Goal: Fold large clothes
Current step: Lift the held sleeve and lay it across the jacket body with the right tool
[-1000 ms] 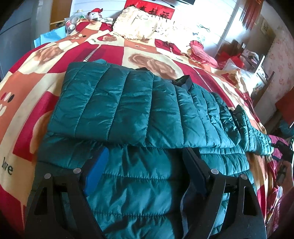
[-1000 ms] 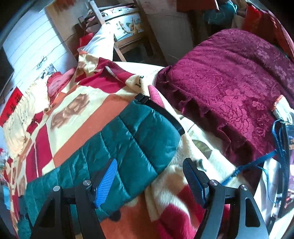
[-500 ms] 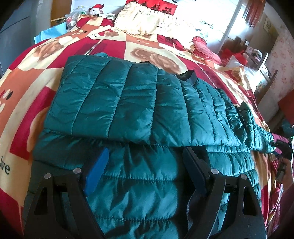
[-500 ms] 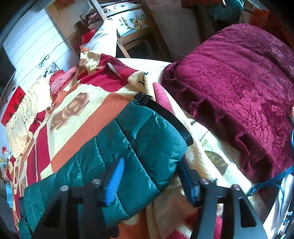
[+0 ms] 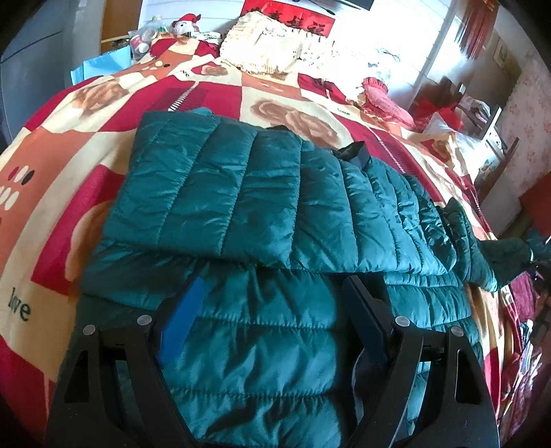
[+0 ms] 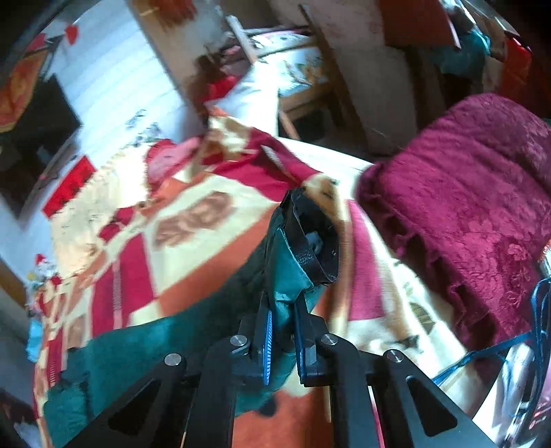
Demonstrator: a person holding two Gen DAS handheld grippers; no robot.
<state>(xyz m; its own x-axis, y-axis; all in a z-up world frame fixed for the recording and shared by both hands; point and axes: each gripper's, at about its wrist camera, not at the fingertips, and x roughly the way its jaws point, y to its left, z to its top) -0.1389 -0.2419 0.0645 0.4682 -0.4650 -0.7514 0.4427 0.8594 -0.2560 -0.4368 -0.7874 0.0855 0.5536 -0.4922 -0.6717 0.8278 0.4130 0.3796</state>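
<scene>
Jacket (image 5: pixel 261 213) on bed (image 5: pixel 51 165), part folded. My right claw (image 6: pixel 282 331) pinches sleeve (image 6: pixel 289 275) near cuff (image 6: pixel 311 237); left claw (image 5: pixel 272 327) gapes over hem. Puffy, light, slick: grip seams.

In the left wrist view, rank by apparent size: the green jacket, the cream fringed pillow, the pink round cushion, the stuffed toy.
1. green jacket, though it lies closest to the lens, which inflates it
2. cream fringed pillow
3. pink round cushion
4. stuffed toy

The last three lie far back, so their true sizes stay unsure.
</scene>
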